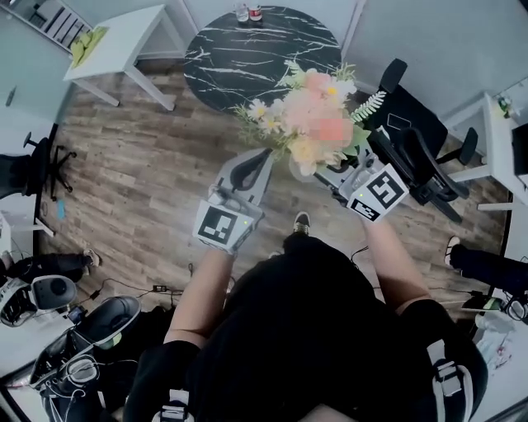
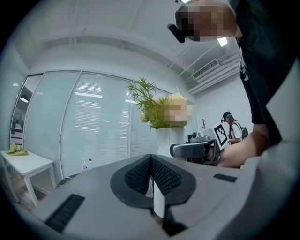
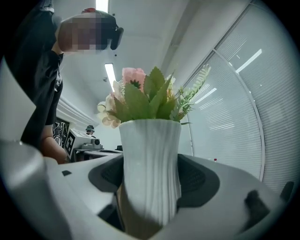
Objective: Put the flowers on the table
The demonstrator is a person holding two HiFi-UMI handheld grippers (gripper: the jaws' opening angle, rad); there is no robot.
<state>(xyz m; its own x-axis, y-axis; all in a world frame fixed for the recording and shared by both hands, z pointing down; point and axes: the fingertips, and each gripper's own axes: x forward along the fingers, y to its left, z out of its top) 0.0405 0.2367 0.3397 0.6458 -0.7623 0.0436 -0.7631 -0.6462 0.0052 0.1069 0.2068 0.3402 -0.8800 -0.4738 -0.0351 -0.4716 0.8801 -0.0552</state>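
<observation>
A bunch of pink, cream and green flowers [image 1: 309,115] stands in a white ribbed vase [image 3: 150,168]. My right gripper [image 1: 340,177] is shut on the vase, which fills the space between its jaws in the right gripper view. I carry it in the air above the wooden floor, short of the round black marble table [image 1: 247,58]. My left gripper [image 1: 247,169] is shut with nothing in it, just left of the flowers. From the left gripper view the vase and flowers [image 2: 164,115] show to the right, with the right gripper [image 2: 197,150] beside them.
Two bottles [image 1: 247,11] stand at the far edge of the round table. A white side table [image 1: 124,41] is at the back left. A black office chair [image 1: 417,157] stands close on the right. Bags and cables [image 1: 74,330] lie on the floor at the left.
</observation>
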